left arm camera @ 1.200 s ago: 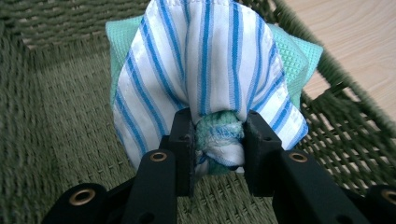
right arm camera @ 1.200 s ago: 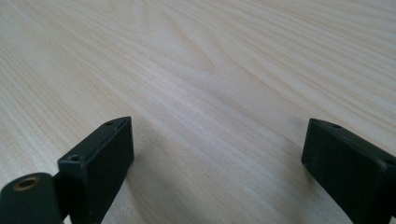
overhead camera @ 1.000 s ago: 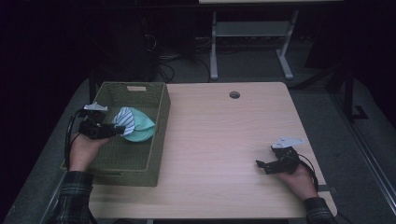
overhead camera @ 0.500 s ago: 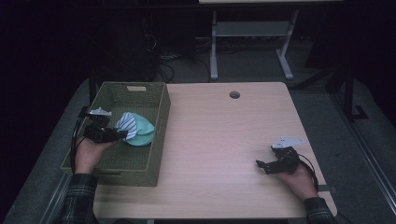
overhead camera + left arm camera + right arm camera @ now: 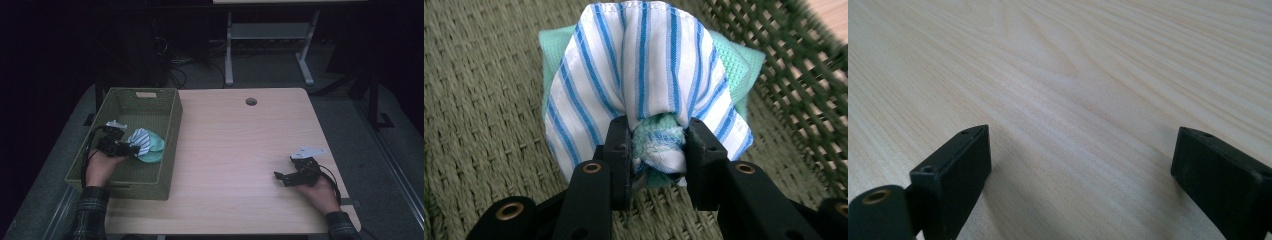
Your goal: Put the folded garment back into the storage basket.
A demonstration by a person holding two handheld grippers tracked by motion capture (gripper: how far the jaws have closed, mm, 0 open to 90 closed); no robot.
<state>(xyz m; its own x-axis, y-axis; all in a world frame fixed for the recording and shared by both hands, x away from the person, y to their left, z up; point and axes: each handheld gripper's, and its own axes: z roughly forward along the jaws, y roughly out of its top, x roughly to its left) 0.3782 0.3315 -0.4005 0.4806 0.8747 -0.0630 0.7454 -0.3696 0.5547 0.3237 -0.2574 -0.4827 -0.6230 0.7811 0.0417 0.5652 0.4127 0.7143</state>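
The left gripper pinches the bunched striped and green cloths low inside the basket at the table's left, apparently to deposit them, while the right gripper idles spread.

high view: overhead, forward-down | gripper views: close, low | shared: table

Left tool clamped in a pinch, right tool spread wide.
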